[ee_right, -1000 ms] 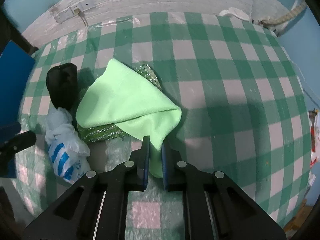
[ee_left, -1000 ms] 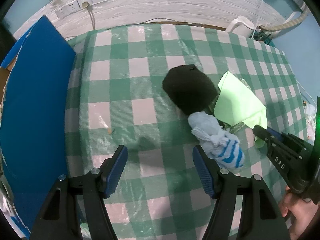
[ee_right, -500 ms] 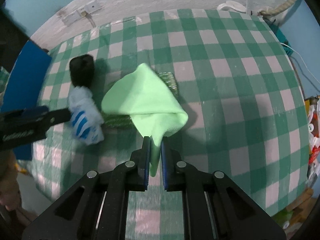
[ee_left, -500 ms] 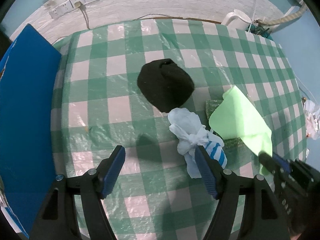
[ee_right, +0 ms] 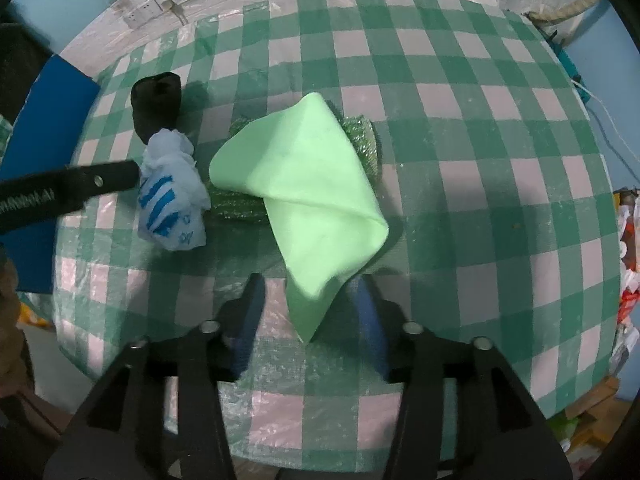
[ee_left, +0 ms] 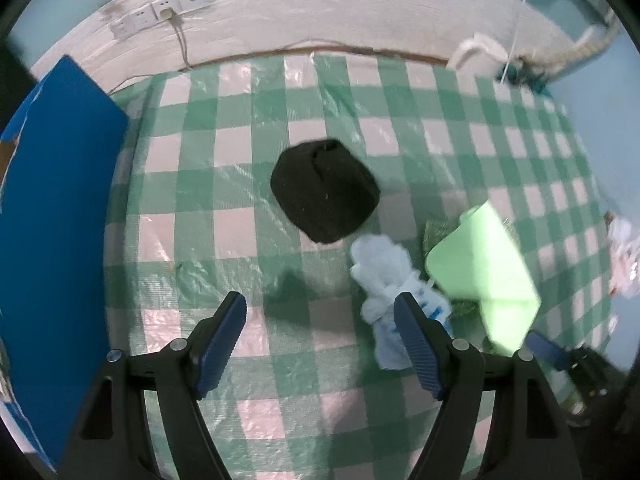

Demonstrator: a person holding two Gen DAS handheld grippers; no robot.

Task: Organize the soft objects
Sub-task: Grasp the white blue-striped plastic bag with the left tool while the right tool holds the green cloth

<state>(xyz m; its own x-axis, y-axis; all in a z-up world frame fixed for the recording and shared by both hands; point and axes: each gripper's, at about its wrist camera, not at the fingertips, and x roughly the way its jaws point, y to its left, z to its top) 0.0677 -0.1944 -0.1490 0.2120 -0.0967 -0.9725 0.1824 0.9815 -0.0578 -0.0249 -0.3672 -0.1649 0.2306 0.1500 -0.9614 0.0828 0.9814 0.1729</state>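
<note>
R gripper [ee_right: 310,312] jaws opening, green cloth [ee_right: 304,196] tip loose between, draped on sparkly pad [ee_right: 362,140]. L gripper [ee_left: 320,332] opening, empty, nr tied bag [ee_left: 390,280]. Risk: cloth prob snags pad, drags it.

Table [ee_left: 248,152] under green-white checked cloth with clear plastic film. White brick-textured wall [ee_left: 320,12] behind, socket strip [ee_left: 160,16] with plug and cable hanging. Pale blue wall [ee_left: 600,120] at right. Blue board [ee_left: 52,200] along table's left edge.
</note>
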